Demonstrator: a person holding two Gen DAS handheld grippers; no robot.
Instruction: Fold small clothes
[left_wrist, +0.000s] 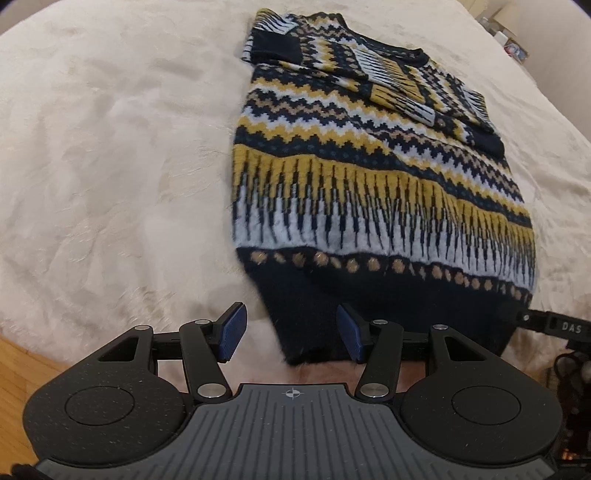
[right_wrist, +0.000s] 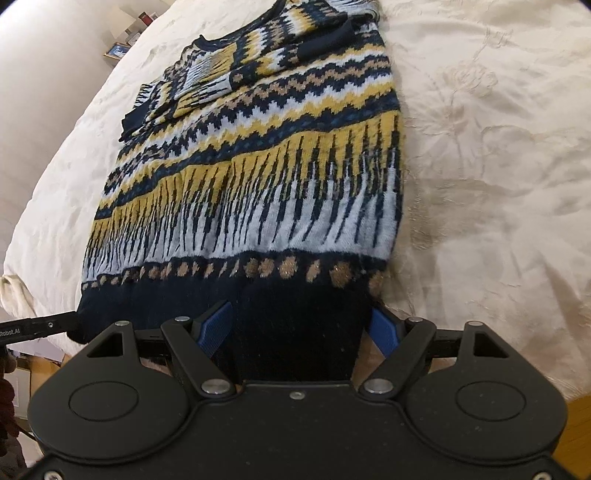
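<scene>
Through the left wrist view, a patterned sweater (left_wrist: 369, 166) is being shown lying flat on a cream bedspread (left_wrist: 110, 147), its sleeves already folded across the chest at the far end. The left tool (left_wrist: 291, 332) is being held with its jaws standing apart over the left corner of the dark hem band (left_wrist: 369, 314) — one blue pad is lying outside the sweater's edge, the other over the knit, and nothing is being pinched yet. At the right edge, part of the other tool's black finger is being glimpsed beside the hem.

Through the right wrist view, the same sweater (right_wrist: 251, 166) is being seen stretching away over the bedspread (right_wrist: 498, 147). The right tool (right_wrist: 299, 328) is being held wide open around the hem's right corner, the dark band (right_wrist: 295, 321) lying between its pads without being clamped.

Judged from this, the hem-to-collar fold is being prepared — both corners are being lined up for a grasp. Next, both tools would need to be closed on the hem together, then lifted evenly and carried toward the neckline so that the knit is not skewed.
</scene>
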